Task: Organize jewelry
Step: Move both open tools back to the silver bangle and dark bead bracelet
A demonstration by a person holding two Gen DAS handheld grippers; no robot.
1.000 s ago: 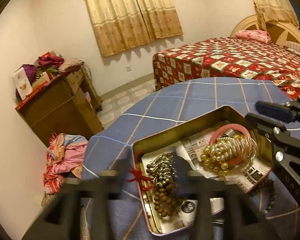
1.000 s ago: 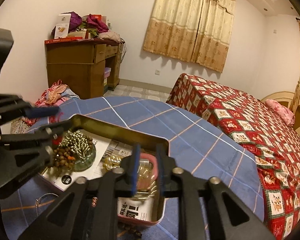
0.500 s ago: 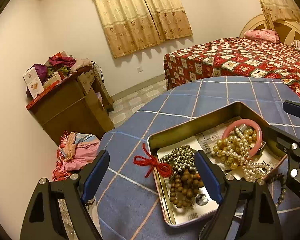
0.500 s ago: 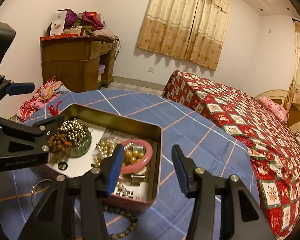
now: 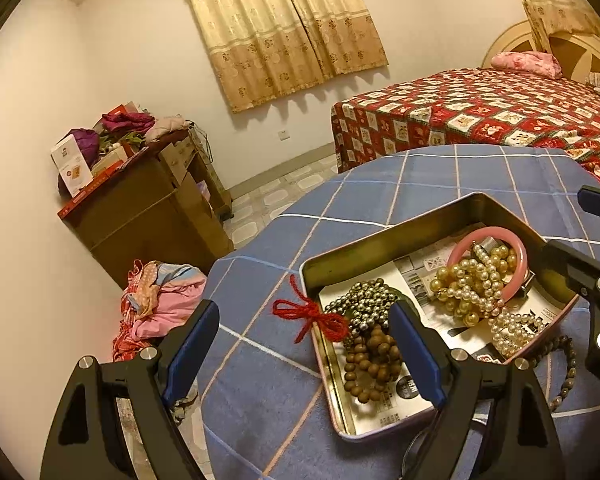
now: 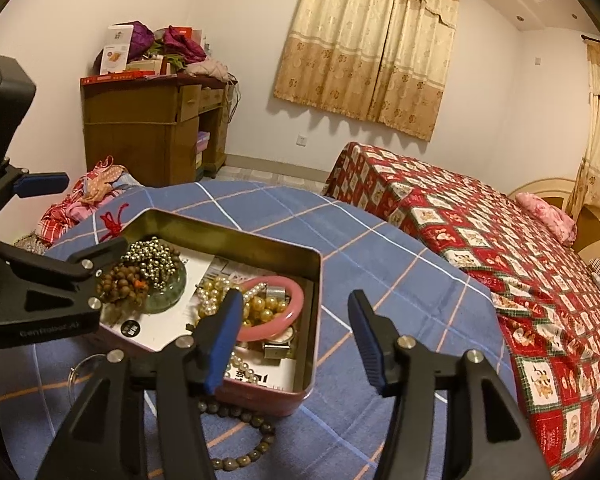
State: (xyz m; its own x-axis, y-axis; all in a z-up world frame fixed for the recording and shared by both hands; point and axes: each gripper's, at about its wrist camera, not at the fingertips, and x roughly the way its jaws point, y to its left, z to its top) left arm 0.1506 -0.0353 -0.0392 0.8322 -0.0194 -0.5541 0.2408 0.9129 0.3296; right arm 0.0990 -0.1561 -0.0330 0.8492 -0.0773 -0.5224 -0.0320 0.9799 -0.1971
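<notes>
An open metal tin (image 5: 380,240) lined with printed paper sits on the blue checked tablecloth. Inside lie a silver bead chain (image 5: 360,304), a brown wooden bead bracelet (image 5: 372,364), a pearl strand (image 5: 476,284) and a pink bangle (image 5: 518,276). A red cord (image 5: 312,318) hangs over the tin's left rim. My left gripper (image 5: 300,328) is open wide just short of that rim, gripping nothing. My right gripper (image 6: 296,308) hovers over the tin's (image 6: 228,232) near right corner beside the bangle (image 6: 284,320). Its jaws are opening and the pads touch nothing.
A dark bead bracelet (image 6: 240,432) lies on the cloth outside the tin's near side, with a thin wire ring (image 6: 80,364) to its left. Beyond the round table stand a bed with a red quilt (image 6: 480,240), a wooden cabinet (image 6: 140,132) and a clothes pile (image 5: 160,296) on the floor.
Both grippers opened and drew back a little from the tin. The left let go by the silver and brown beads. The right released the pearls, which now lie across the pink bangle.
</notes>
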